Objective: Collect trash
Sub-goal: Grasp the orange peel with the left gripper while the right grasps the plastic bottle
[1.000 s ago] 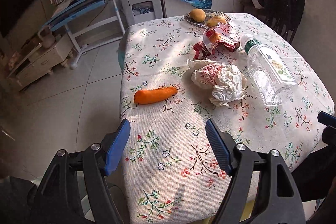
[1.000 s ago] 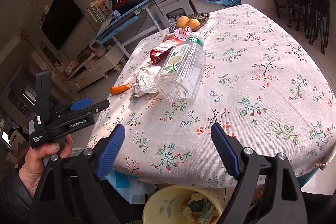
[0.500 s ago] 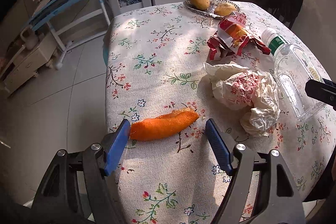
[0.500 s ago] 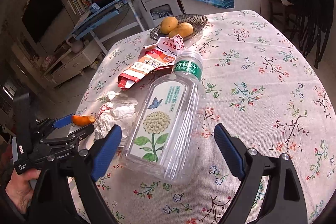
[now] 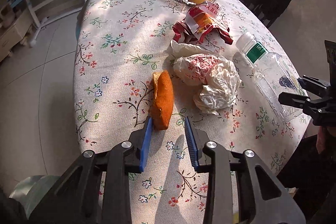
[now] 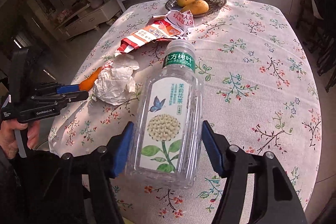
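Round table (image 5: 117, 60) with coarse floral cloth over tiled floor. Left gripper (image 5: 168, 125), jaws just closing, not yet clamped on the pitted orange peel (image 5: 163, 98) near the table's left edge. Right gripper (image 6: 166, 140) has been narrowing around the clear ribbed bottle (image 6: 168, 119) lying near the front edge; contact unclear.

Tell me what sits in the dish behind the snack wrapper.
Two yellow mangoes lie in the dish. The wrapper covers its near rim.

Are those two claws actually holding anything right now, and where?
Not yet firmly. The left claw straddles the orange peel's near end; the right claw straddles the bottle's lower body. Both have just been closing.
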Demonstrator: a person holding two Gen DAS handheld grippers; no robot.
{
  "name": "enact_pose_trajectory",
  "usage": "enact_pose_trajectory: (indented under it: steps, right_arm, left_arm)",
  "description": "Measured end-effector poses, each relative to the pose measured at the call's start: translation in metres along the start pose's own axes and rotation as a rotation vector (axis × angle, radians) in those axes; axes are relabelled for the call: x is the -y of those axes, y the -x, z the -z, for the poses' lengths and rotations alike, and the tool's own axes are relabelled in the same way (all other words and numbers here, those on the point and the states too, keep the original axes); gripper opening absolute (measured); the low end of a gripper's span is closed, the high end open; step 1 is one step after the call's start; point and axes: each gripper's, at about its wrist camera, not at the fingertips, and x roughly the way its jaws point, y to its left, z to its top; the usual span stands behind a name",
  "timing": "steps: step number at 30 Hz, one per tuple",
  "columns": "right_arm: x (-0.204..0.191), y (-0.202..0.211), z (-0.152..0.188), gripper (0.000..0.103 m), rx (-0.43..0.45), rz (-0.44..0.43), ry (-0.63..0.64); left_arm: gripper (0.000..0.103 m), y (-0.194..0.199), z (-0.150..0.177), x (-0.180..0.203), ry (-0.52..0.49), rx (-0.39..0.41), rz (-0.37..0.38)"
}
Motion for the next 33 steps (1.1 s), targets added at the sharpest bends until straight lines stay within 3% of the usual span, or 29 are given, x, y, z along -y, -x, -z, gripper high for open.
enact_pose_trajectory:
  steps: [4,10,18,20,21,22,26,30,33]
  right_arm:
    - [0.006,0.000,0.006,0.063,0.005,-0.002,-0.031]
    - [0.001,0.002,0.001,0.071,0.038,0.033,-0.010]
    - [0.001,-0.009,-0.005,0.071,0.032,0.035,-0.012]
    - [0.000,-0.013,-0.006,0.071,0.019,0.037,-0.005]
    - [0.000,-0.016,-0.006,0.070,0.014,0.037,-0.003]
    - [0.000,-0.018,-0.006,0.070,0.013,0.041,-0.003]
    - [0.002,-0.020,-0.003,0.056,0.029,0.041,-0.015]
    - [0.013,-0.015,-0.001,0.055,0.049,-0.031,-0.094]
    - [0.029,-0.008,0.006,0.055,0.077,-0.135,-0.216]
  left_arm:
    - [0.032,0.003,0.003,0.007,-0.024,0.030,-0.075]
    - [0.047,-0.001,-0.003,0.015,-0.057,0.078,-0.167]
    - [0.046,-0.013,-0.016,0.011,-0.019,0.080,-0.197]
    - [0.039,-0.015,-0.017,0.012,-0.023,0.086,-0.190]
    - [0.024,-0.016,-0.018,0.014,-0.037,0.086,-0.188]
    - [0.018,-0.015,-0.018,0.017,-0.053,0.086,-0.197]
    - [0.015,-0.013,-0.017,0.027,-0.073,0.094,-0.204]
    - [0.015,0.010,-0.014,0.027,-0.025,0.169,-0.221]
    - [0.015,0.032,-0.007,0.025,0.039,0.236,-0.221]
